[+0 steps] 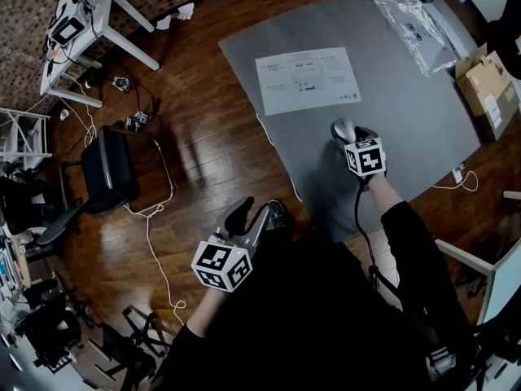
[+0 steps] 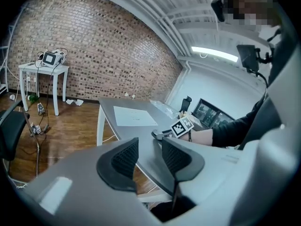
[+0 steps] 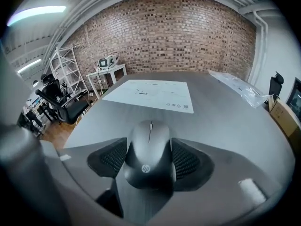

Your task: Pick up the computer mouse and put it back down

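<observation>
A dark grey computer mouse (image 3: 149, 154) sits between the ribbed pads of my right gripper (image 3: 149, 158), which is shut on its sides. In the head view the mouse (image 1: 342, 127) pokes out ahead of the right gripper (image 1: 348, 139), low over the near part of the grey table (image 1: 407, 96). I cannot tell whether it touches the top. My left gripper (image 1: 244, 218) hangs off the table's near left corner, above the wooden floor. Its jaws (image 2: 146, 157) stand open with nothing between them. The left gripper view shows the mouse (image 2: 157, 134) from the side.
A printed white sheet (image 1: 308, 78) lies on the table beyond the mouse. A clear plastic bag (image 1: 415, 23) lies at the far right, a cardboard box (image 1: 488, 88) at the right edge. A black chair (image 1: 106, 169) and a white side table (image 1: 81, 23) stand to the left.
</observation>
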Demonstrator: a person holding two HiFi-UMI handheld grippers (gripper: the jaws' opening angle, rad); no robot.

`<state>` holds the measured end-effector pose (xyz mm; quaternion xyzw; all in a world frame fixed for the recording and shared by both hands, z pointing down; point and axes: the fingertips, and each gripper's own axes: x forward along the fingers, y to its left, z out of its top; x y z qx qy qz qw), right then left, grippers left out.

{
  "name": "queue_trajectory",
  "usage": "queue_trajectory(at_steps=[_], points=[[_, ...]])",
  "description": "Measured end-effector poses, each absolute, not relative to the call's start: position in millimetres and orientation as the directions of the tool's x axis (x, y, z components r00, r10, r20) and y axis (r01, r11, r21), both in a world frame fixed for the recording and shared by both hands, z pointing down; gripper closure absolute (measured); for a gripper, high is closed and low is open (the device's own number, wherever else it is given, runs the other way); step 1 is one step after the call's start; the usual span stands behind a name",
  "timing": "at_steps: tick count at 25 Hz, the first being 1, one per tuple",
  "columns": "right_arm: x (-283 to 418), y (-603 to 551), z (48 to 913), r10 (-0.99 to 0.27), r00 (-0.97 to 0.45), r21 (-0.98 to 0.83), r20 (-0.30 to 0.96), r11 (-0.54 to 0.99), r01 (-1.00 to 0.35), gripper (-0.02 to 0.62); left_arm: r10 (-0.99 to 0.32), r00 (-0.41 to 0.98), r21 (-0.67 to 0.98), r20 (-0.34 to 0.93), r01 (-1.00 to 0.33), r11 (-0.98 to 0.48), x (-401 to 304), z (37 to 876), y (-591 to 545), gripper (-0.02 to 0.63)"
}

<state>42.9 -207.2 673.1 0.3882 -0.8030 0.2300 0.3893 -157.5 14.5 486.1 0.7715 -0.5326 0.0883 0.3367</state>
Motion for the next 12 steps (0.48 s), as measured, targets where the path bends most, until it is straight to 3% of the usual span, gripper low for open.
queue_trajectory(at_steps=[7, 12], points=[[50, -209, 666, -0.477, -0.435, -0.122, 0.764, 0.556, -0.822, 0.288, -0.757, 0.440, 0.431, 0.482, -0.872, -0.232, -151, 487, 10, 0.466], [80, -217, 619, -0.620, -0.443, -0.212, 0.647, 0.412, -0.886, 0.360, -0.754, 0.457, 0.443, 0.472, -0.862, -0.246, -150, 488, 7, 0.466]])
